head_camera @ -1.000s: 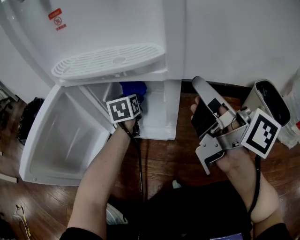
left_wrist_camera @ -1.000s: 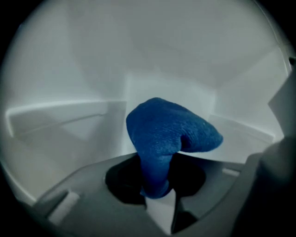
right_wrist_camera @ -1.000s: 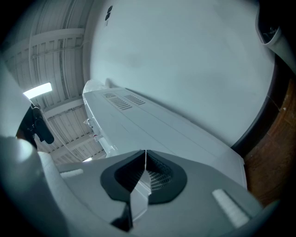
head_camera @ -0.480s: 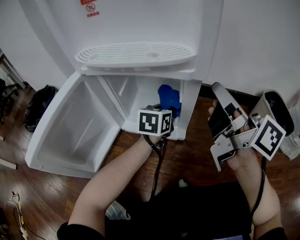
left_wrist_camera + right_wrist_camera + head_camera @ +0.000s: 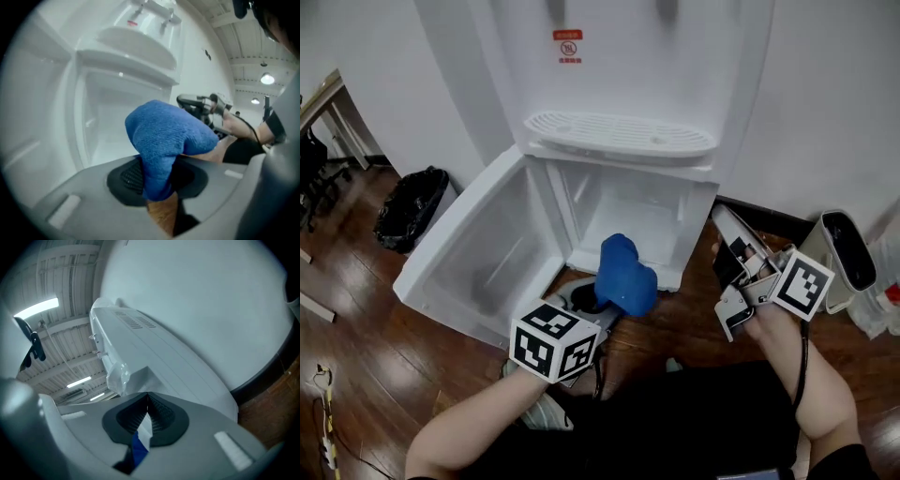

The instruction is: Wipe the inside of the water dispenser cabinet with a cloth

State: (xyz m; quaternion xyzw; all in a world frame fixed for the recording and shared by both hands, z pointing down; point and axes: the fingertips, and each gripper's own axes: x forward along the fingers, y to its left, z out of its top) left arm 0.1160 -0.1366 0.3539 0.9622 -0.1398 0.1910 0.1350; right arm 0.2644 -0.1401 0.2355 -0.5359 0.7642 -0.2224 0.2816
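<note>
My left tongs [image 5: 602, 302] are clamped shut on a blue cloth [image 5: 624, 276]. In the left gripper view the cloth [image 5: 164, 136] is pinched between the dark pads of those tongs [image 5: 157, 183] and bunches up above them in a rounded fold. From the head view, the cloth is held up in front of the open cabinet [image 5: 649, 217], near its lower front edge and outside the opening.

The cabinet is the bottom compartment of a white water dispenser [image 5: 619, 66] that stands against a white wall [image 5: 825, 112]. Its white door [image 5: 473, 258] hangs wide open to the left. Above the opening sits a slotted white drip tray [image 5: 619, 134], and higher up on the dispenser's front is a small red label [image 5: 568, 47].

My right tongs [image 5: 722, 225] are off to the right of the cabinet, well apart from the cloth, tilted slightly upward. In the right gripper view the pads of these tongs [image 5: 147, 401] meet edge to edge with nothing gripped between them. A thin blue and white sliver shows in the gap below the pads; I cannot tell what it is.

The floor [image 5: 356, 356] is dark brown wood. A black bag [image 5: 411, 208] sits on it to the left of the open door, beside the wall.
</note>
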